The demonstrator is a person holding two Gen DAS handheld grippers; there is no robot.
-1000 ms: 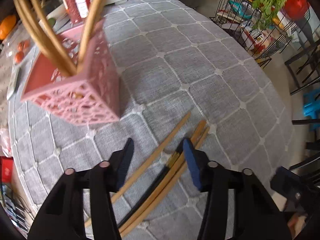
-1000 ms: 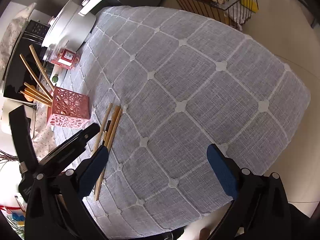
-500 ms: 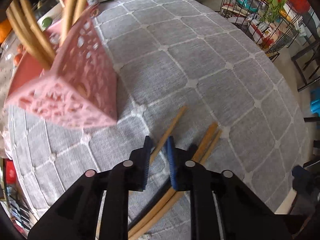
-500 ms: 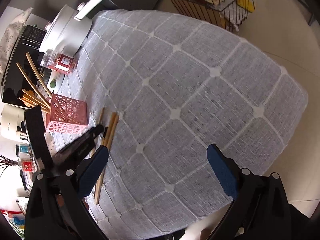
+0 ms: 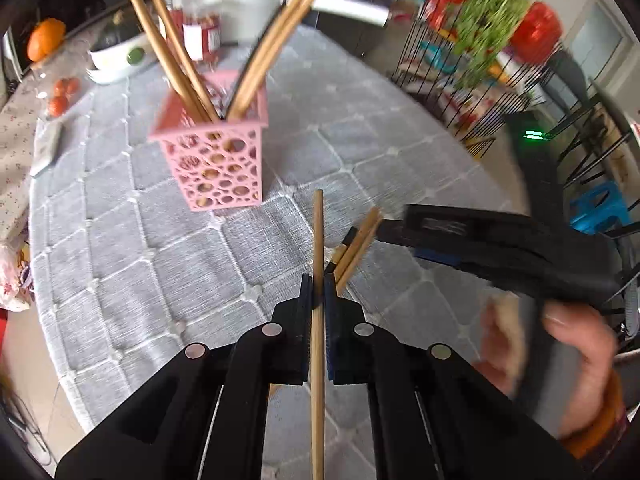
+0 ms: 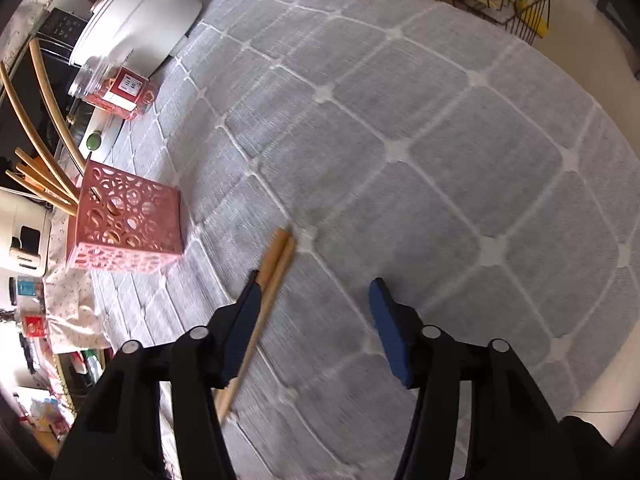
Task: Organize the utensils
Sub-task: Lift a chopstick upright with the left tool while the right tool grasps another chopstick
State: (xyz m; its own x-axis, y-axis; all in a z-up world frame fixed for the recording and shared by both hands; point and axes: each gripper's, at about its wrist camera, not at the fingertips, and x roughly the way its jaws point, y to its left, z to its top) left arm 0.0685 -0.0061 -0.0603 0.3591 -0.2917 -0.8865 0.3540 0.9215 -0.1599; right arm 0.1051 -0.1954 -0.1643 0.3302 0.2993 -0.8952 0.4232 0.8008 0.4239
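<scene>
My left gripper (image 5: pixel 319 290) is shut on one wooden chopstick (image 5: pixel 318 240), lifted off the cloth and pointing toward the pink perforated holder (image 5: pixel 214 160). The holder stands upright with several chopsticks (image 5: pixel 176 60) in it; it also shows in the right wrist view (image 6: pixel 126 222). Loose chopsticks (image 5: pixel 358 246) lie on the grey cloth just right of my left fingers. My right gripper (image 6: pixel 316 302) is open and empty, low over those loose chopsticks (image 6: pixel 276 264), which lie beside its left finger (image 6: pixel 244 316). It appears in the left wrist view (image 5: pixel 480 248) at right.
A grey quilted cloth (image 6: pixel 420 160) covers the round table. A white cooker (image 6: pixel 136 20), a red-labelled jar (image 6: pixel 120 92) and a white dish (image 5: pixel 116 56) stand behind the holder. A wire rack (image 5: pixel 480 80) with greens stands off the table's right side.
My left gripper closed on one chopstick and lifted it off the cloth, now facing the holder. My right gripper came down and left to the remaining loose chopsticks.
</scene>
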